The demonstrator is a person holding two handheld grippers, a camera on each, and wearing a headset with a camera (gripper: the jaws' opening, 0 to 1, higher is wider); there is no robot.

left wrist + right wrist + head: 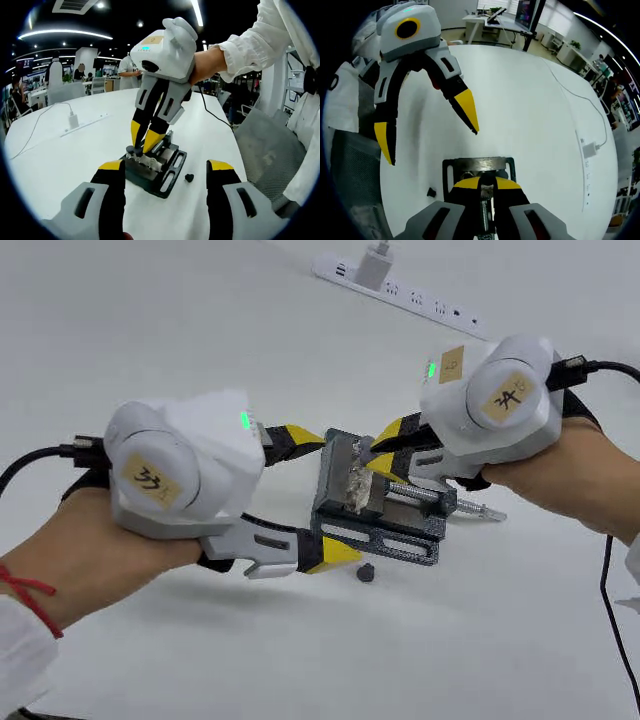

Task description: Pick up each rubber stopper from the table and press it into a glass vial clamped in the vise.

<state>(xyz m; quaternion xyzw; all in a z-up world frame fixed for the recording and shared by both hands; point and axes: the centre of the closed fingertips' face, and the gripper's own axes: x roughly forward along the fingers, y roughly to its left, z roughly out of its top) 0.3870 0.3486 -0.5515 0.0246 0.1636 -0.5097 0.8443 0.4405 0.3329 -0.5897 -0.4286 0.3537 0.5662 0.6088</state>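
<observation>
Your left tongs (322, 494) are spread wide at frame centre, one tip above and one tip below the left end of the vise (400, 532). The left tag (152, 483) reads "33"; the marks after it are unclear. Your right tongs (390, 448) are nearly pressed together over the vial (357, 480) clamped in the vise. Whether they pinch anything cannot be told. The right tag (507, 398) is handwritten and not legible. One stopper (366, 572) lies on the desk (150, 340), just below the vise. A power strip (400, 285) lies at the frame top.
</observation>
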